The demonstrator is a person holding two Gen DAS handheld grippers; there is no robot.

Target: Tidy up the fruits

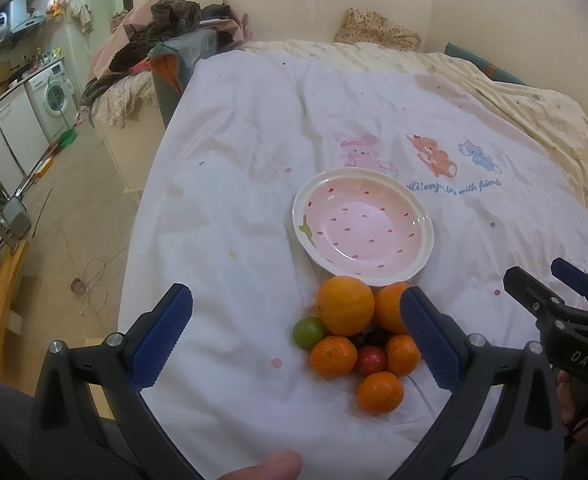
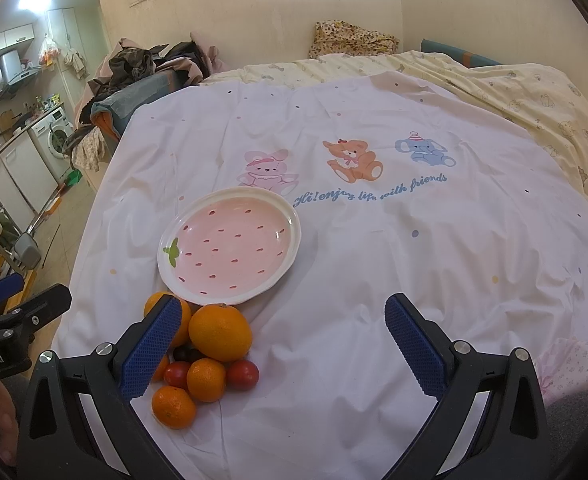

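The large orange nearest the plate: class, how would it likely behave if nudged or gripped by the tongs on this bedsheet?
The large orange is round, so it would probably roll once nudged. It lies against smaller fruits and close by the strawberry-pattern plate, so a push would likely shift the pile. The wrinkled white bedsheet looks soft, which may damp rolling.

A bed under a white cartoon-printed sheet (image 2: 373,248) carries a pink strawberry-patterned ceramic plate (image 2: 230,246) beside a heap of oranges, tomatoes and small fruits (image 2: 210,356)
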